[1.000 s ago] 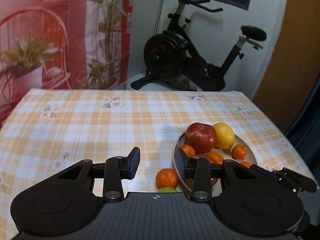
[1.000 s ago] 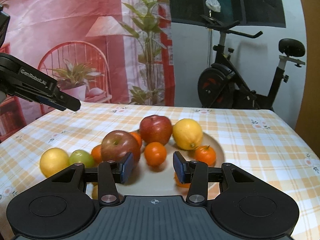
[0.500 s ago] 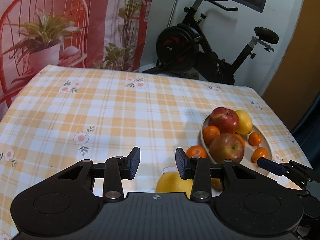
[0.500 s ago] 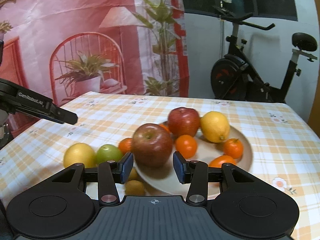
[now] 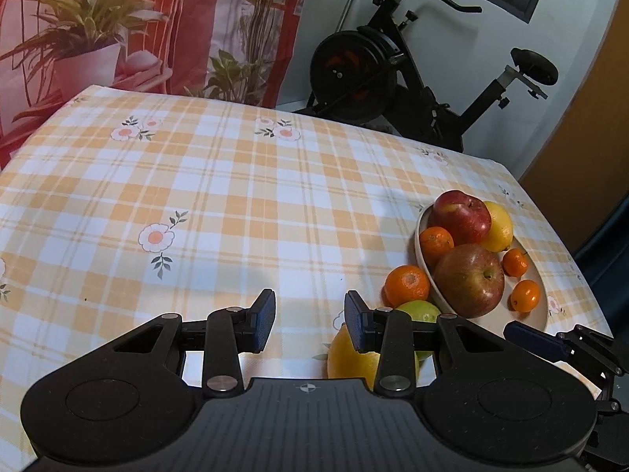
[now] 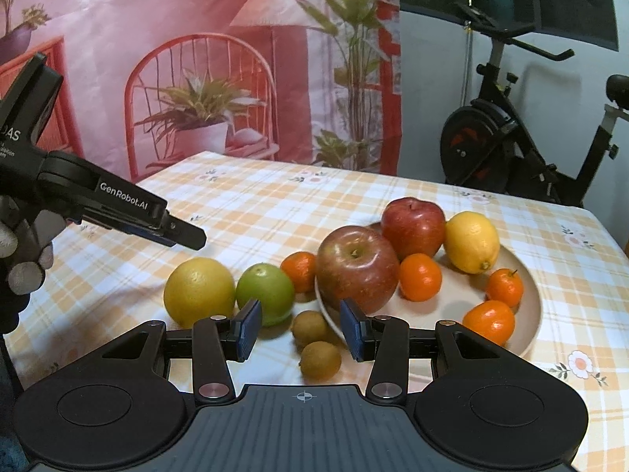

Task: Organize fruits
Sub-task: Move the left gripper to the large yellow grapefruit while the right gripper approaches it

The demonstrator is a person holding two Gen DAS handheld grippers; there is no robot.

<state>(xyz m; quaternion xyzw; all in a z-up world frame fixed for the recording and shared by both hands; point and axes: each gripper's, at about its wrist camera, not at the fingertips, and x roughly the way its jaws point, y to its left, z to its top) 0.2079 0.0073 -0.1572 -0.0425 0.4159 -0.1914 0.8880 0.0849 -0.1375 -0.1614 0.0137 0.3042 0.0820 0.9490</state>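
A beige plate [image 6: 530, 314] holds two red apples [image 6: 355, 269], a lemon [image 6: 471, 242] and several mandarins [image 6: 420, 277]. Beside it on the checked cloth lie a yellow citrus [image 6: 198, 291], a green fruit [image 6: 265, 293], a mandarin [image 6: 298, 271] and two kiwis [image 6: 310, 326]. My right gripper [image 6: 300, 330] hovers open over the kiwis and holds nothing. My left gripper [image 5: 309, 322] is open over bare cloth, left of the yellow citrus [image 5: 350, 354] and green fruit [image 5: 418, 310]. The plate [image 5: 540, 306] lies to its right.
The table carries an orange-and-white checked cloth [image 5: 196, 196]. An exercise bike [image 5: 393, 78] stands behind the table's far edge, beside a pink printed backdrop [image 6: 157, 59]. A gloved hand [image 6: 23, 251] holds the left gripper [image 6: 188, 236] at the left of the right wrist view.
Both grippers shifted left. The plate slid to the right in the left wrist view. The yellow citrus, green fruit and kiwis moved toward the centre of the right wrist view. Both jaws kept their opening.
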